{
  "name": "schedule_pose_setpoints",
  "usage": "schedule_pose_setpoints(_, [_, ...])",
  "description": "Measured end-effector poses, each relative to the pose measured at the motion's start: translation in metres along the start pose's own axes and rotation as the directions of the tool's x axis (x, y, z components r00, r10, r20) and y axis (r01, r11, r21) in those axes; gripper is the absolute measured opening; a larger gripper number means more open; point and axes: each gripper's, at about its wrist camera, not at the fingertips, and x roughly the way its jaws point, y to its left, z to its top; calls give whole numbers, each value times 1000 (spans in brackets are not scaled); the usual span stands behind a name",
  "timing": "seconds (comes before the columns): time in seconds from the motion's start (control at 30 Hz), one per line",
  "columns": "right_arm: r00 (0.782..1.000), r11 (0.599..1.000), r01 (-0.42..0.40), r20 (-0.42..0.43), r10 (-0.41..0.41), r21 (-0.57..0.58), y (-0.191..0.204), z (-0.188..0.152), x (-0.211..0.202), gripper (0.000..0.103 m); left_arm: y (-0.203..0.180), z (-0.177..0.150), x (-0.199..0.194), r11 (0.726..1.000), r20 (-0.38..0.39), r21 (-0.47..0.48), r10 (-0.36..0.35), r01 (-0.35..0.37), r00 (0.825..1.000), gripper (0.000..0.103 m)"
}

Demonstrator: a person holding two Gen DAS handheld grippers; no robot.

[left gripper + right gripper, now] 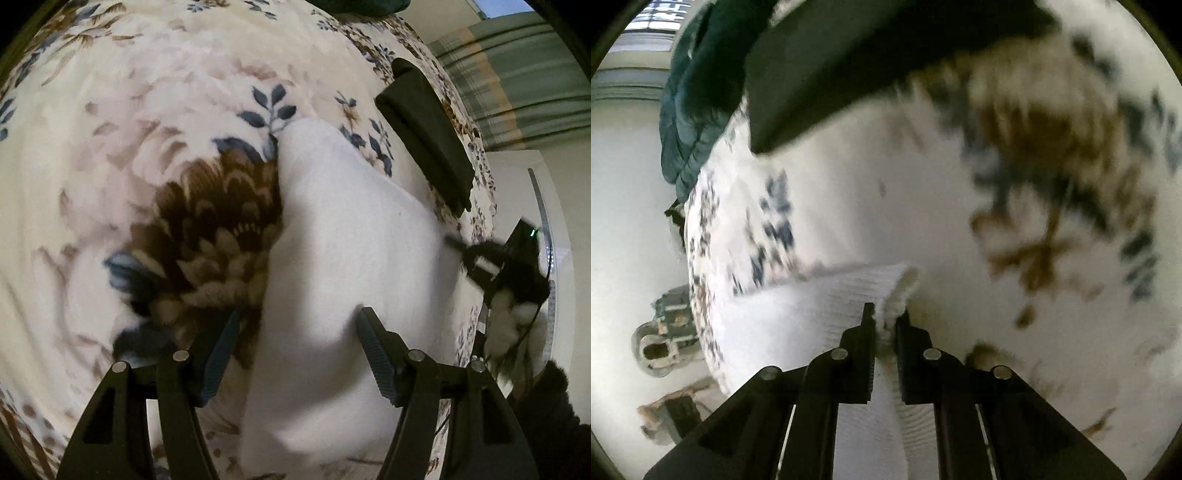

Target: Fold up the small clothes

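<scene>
Right gripper pinches the white ribbed knit garment's edge, lifting it to fold; left gripper spread wide, lower centre.

I note the left gripper is matte black plastic: two triangular link arms per side, each with a hollow triangular cut-out, joined by round silver pins. Its finger pads are dark blue-grey with fine ribbing. The right gripper matches in build — black links, four silver pin heads, serrated inner faces on narrow black fingers — and thin pale strips run along its arms. In the left wrist view I see the right gripper's body as a black block with a small green light and a thin black cable; detail is blurred.
</scene>
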Motion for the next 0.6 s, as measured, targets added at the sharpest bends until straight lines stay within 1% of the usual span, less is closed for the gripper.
schedule_pose_setpoints(0.03, [999, 1000, 19, 29, -19, 4, 2, 9, -6, 8, -1, -2, 0, 1000, -2, 1, -5, 5, 1000, 64])
schedule_pose_setpoints(0.07, [999, 1000, 26, 35, -26, 4, 1, 14, -9, 8, -4, -4, 0, 1000, -6, 6, -13, 13, 1000, 64])
schedule_pose_setpoints(0.13, [998, 998, 56, 12, -56, -6, 5, 27, 0, 8, -9, -8, 0, 1000, -14, 18, -6, 6, 1000, 64])
schedule_pose_setpoints(0.17, [998, 998, 63, -25, -64, -22, 5, 29, 7, 8, -11, -10, 0, 1000, -17, 20, -1, 2, 1000, 64])
schedule_pose_setpoints(0.2, [992, 997, 66, -105, -71, -47, 6, 29, 18, 9, -13, -13, -1, 1000, -21, 21, 3, -2, 1000, 64])
schedule_pose_setpoints(0.23, [981, 992, 100, -161, -111, -72, 7, 26, 24, 12, -14, -16, -3, 1000, -24, 19, 2, -2, 1000, 64])
schedule_pose_setpoints(0.27, [973, 988, 124, -184, -138, -87, 9, 24, 25, 16, -14, -20, -5, 1000, -23, 16, 1, 0, 1000, 64])
schedule_pose_setpoints(0.3, [970, 988, 125, -199, -141, -92, 7, 16, 17, 25, -14, -25, -9, 1000, -20, 18, 6, -6, 1000, 64])
schedule_pose_setpoints(0.33, [973, 991, 109, -197, -124, -83, 3, 6, 4, 39, -14, -30, -12, 1000, -18, 20, 15, -15, 1000, 64])
schedule_pose_setpoints(0.4, [977, 996, 74, -195, -81, -41, -7, -18, -21, 50, -11, -38, -15, 999, -15, 14, 35, -35, 999, 64])
schedule_pose_setpoints(0.47, [976, 999, 40, -215, -37, 10, -21, -46, -38, 50, -6, -45, -17, 999, -18, -6, 37, -37, 999, 64])
schedule_pose_setpoints(0.5, [974, 998, 15, -226, -3, 53, -30, -63, -44, 50, -2, -49, -18, 999, -22, -21, 43, -44, 999, 64])
schedule_pose_setpoints(0.57, [970, 993, -12, -241, 39, 113, -39, -86, -43, 52, 3, -55, -19, 998, -27, -48, 46, -47, 999, 64])
schedule_pose_setpoints(0.6, [967, 990, -26, -247, 60, 139, -44, -98, -39, 54, 6, -58, -19, 997, -29, -62, 48, -50, 998, 64])
